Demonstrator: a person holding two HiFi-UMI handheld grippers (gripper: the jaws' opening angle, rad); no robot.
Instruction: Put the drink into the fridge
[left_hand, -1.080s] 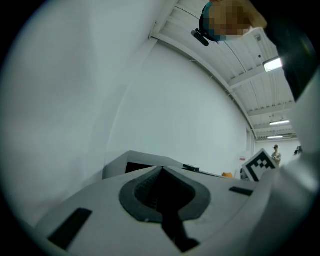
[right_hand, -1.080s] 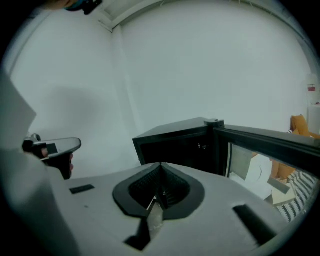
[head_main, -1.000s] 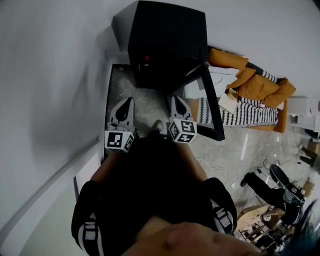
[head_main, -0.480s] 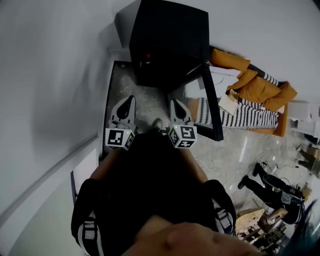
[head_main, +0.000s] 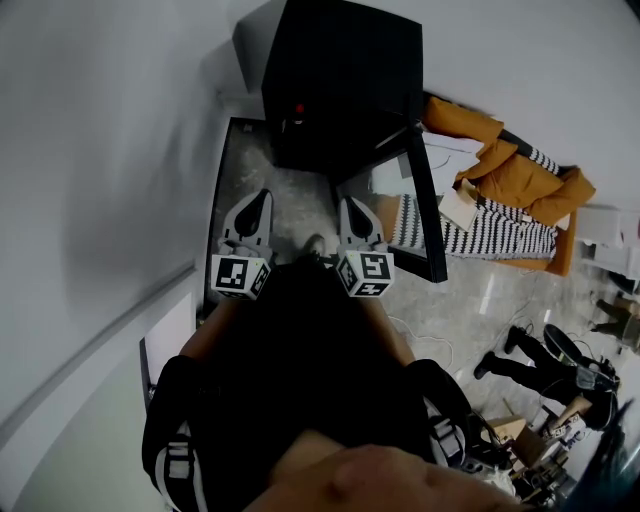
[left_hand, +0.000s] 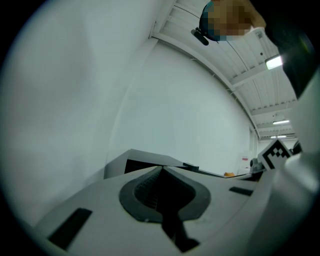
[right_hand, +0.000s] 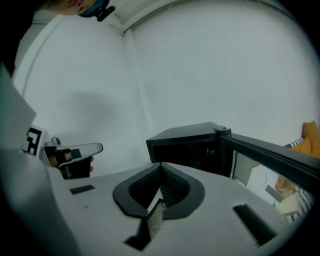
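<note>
Left hand-held gripper (head_main: 257, 203) and right hand-held gripper (head_main: 350, 208) both have jaws together, nothing held. Black fridge (head_main: 340, 90) sits straight ahead of both. Its door (head_main: 425, 215) is open, just right of the right one, the nearer. No drink visible in any view; probably already inside.

We hold both grippers out ahead, side by side, the left gripper (head_main: 262, 198) at 9 o'clock of the right gripper (head_main: 348, 204). In the head view the left points toward 1 o'clock and the right toward 12. Both pairs of jaws are closed tip to tip, with nothing between them. Our left forearm (head_main: 206, 340) and right forearm (head_main: 388, 336) run back toward 6 o'clock.
</note>
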